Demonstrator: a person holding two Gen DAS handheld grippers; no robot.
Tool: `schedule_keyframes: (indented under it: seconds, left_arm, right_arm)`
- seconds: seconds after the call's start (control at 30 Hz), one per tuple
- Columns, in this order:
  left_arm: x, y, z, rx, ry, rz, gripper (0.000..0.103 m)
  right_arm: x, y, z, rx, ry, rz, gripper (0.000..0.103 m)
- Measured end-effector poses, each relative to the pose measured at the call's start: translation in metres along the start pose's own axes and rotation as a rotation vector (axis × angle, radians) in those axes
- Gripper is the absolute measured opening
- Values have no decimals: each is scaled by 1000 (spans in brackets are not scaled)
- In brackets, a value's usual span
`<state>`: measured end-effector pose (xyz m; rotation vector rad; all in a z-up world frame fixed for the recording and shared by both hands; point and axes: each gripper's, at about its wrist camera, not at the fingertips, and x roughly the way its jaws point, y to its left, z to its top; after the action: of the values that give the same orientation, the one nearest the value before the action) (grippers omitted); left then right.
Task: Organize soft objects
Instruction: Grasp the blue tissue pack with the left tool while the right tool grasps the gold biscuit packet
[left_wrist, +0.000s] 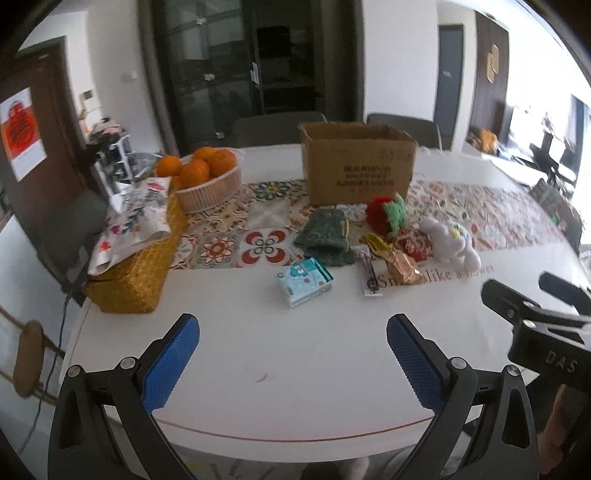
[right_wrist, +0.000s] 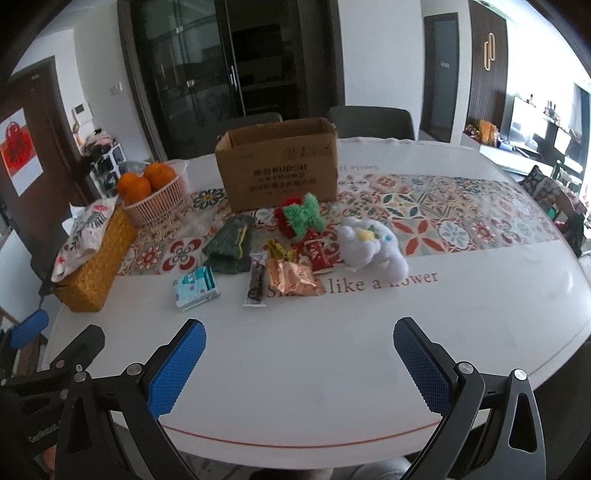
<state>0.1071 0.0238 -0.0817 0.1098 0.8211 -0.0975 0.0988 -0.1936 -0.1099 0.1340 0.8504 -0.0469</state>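
Two plush toys lie mid-table before one open cardboard box: a white plush and a red-and-green plush, beside one green cloth. One tissue pack sits nearer. The left gripper and right gripper hover spread wide, holding nothing.

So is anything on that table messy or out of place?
Nothing is spilled or broken. A loose jumble lies in front of the open cardboard box: a white plush toy on its side, a red-and-green plush, a folded green cloth and crinkled foil packets.
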Motion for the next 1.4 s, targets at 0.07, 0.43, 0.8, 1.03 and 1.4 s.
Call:
schedule_keyframes:
  seconds: [0.07,0.43,0.8,1.03,1.4]
  left_arm:
    - [15,1,4,35,40,-22,103]
    - [108,3,28,163,259,-110,103]
    - [195,-5,50,335,426,-174,103]
    - [232,-13,56,434,480,-187,103]
    - [268,-17,59,433,556,-237,90]
  right_arm:
    - [10,3,3,-5,25,5,103]
    - [84,14,24,23,171,-7,103]
    - [158,10,39,97,304,-63,102]
    - [187,9,44,85,344,-112,100]
    - [230,4,50,49,434,-94,92]
